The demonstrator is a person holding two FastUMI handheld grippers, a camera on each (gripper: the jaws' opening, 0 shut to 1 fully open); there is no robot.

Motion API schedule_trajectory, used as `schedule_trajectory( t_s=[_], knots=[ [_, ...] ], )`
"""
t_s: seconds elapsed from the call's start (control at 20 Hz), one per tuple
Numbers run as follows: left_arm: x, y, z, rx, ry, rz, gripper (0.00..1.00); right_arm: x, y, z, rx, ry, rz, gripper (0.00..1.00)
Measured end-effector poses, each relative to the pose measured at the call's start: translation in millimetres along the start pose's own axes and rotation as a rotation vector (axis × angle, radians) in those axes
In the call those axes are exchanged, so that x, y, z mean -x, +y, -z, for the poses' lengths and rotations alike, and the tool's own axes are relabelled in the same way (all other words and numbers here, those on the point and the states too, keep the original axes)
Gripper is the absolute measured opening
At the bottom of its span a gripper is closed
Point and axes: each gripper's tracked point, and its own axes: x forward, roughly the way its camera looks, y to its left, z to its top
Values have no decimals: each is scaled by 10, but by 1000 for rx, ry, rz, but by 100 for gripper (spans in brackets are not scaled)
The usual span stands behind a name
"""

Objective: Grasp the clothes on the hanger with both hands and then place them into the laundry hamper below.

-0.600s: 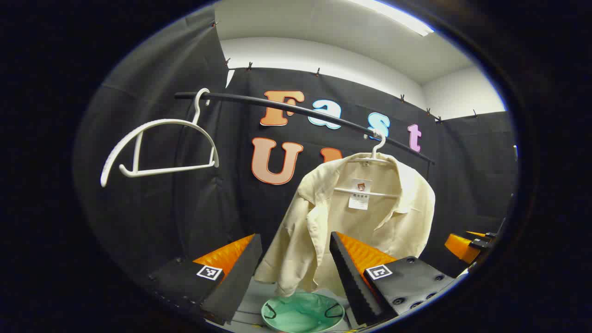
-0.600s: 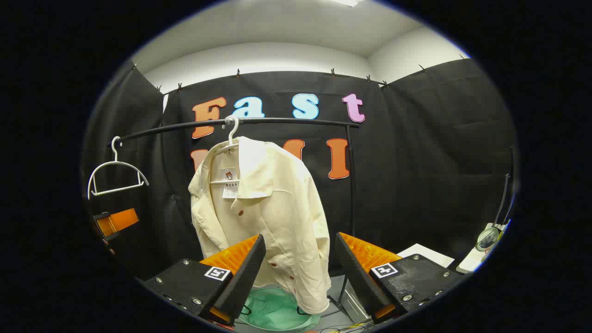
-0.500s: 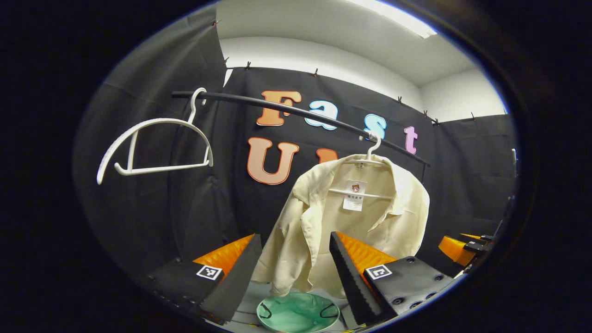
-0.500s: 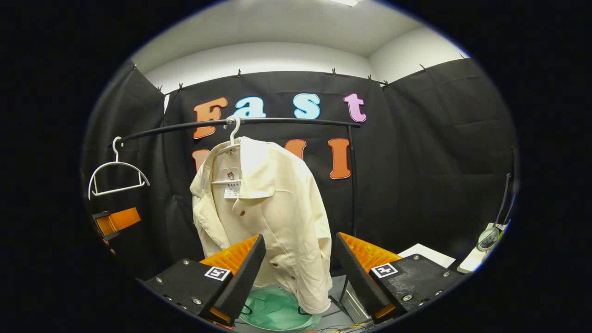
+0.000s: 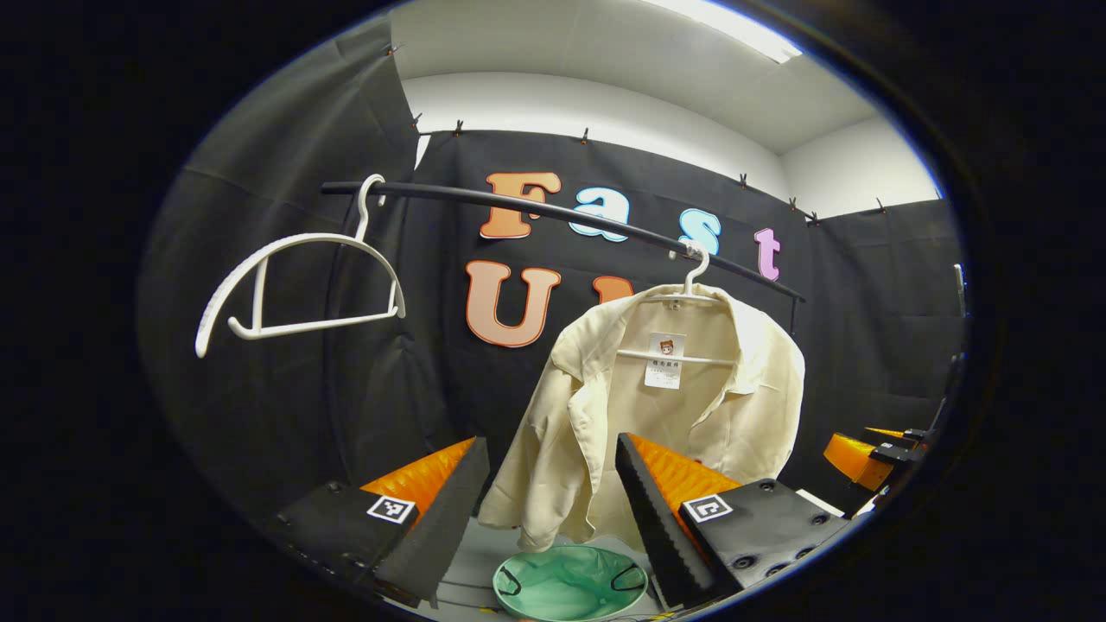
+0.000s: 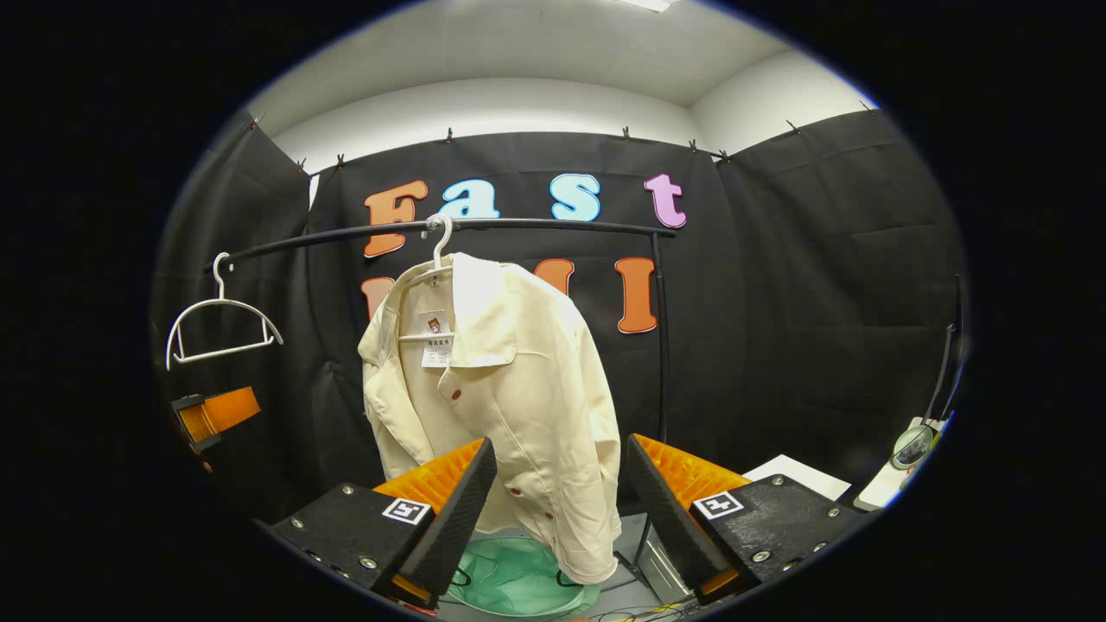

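Note:
A cream shirt (image 5: 683, 406) (image 6: 510, 389) hangs on a white hanger (image 5: 696, 272) (image 6: 439, 246) from the black rail (image 5: 518, 203) (image 6: 536, 226). Below it on the floor lies the round green hamper (image 5: 570, 583) (image 6: 510, 583). My left gripper (image 5: 553, 484) stands open, short of the shirt, with the shirt's lower left part seen between its fingers. My right gripper (image 6: 560, 484) is open too, in front of the shirt's hem, apart from it. The right gripper's orange finger (image 5: 855, 458) shows at the far right of the left gripper view, and the left gripper's finger (image 6: 216, 413) at the left of the right gripper view.
An empty white hanger (image 5: 298, 285) (image 6: 220, 324) hangs at the rail's left end. The rail's upright post (image 6: 664, 345) stands just right of the shirt. A white board (image 6: 799, 473) and a small round device (image 6: 907, 445) lie at the lower right.
Both views shifted only slightly; the shirt and hangers sway a little on the rail. Both grippers stay open and apart from the shirt.

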Motion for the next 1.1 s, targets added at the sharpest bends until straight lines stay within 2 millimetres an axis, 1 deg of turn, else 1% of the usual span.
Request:
schedule_trajectory(
  t_s=[0.2,0.35,0.4,0.45,0.6,0.85,1.1],
  knots=[
    [-11,61,56,-20,19,-13,96,-71,95,45,4,18,-6,95],
    [-56,76,96,-10,29,-14,96,-168,230,67,16,29,-11,95],
    [-60,86,99,-6,30,-13,100,-216,281,78,24,36,-14,95],
    [-59,94,100,-6,31,-12,97,-264,336,89,31,42,-17,95],
    [-52,148,105,-19,32,-16,96,-419,543,59,24,41,-50,95],
    [-23,282,119,-20,38,-38,96,-722,800,-95,26,13,-76,95],
    [-66,385,159,-27,50,-64,96,-1072,1020,-145,44,14,-53,95]
  ],
)
